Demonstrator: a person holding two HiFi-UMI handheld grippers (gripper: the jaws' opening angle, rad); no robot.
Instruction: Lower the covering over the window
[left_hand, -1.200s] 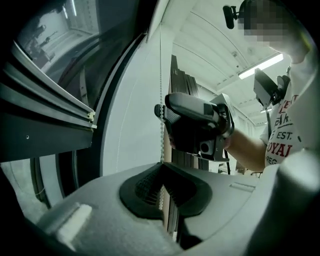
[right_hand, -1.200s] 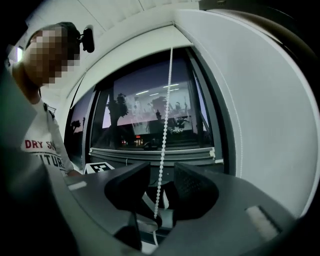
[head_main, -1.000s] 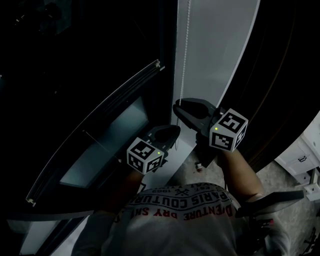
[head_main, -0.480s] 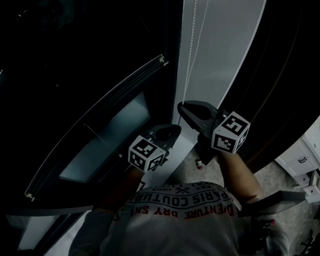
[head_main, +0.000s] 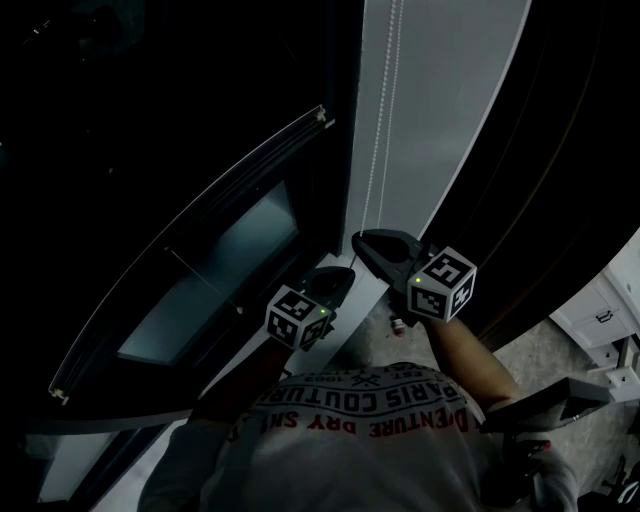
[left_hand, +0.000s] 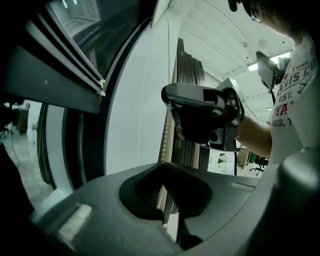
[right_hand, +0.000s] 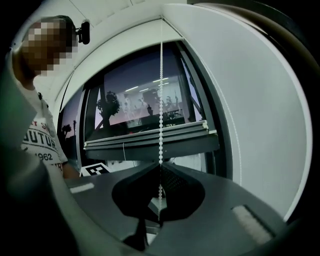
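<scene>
Both grippers are pressed together on the bead chain (head_main: 381, 150), and only their own cameras show it. In the left gripper view, the left gripper (left_hand: 164, 165) pinches the chain at its tips. Beads run up toward 12 o'clock and more show in the hollow below. In the right gripper view, the right gripper (right_hand: 160, 166) nips the chain the same way, and the line rises straight to 12 o'clock.

The head view is too dark to show either grip, but it gives the layout. The chain drops along a white wall (head_main: 440, 120) from 12 o'clock to the right gripper just right of centre. The left gripper sits just beside it toward 7 o'clock, and the person's printed shirt (head_main: 370, 400) fills 6 o'clock.

The blind (right_hand: 150, 142) is clearest in the right gripper view. Its bottom rail hangs level across the middle of the window (right_hand: 140, 100), with reflected ceiling lights above it. I cannot tell whether that stretch is bare glass or see-through fabric. The left gripper view puts the rail at 10 o'clock and shows the right gripper side-on at 1 o'clock.
</scene>
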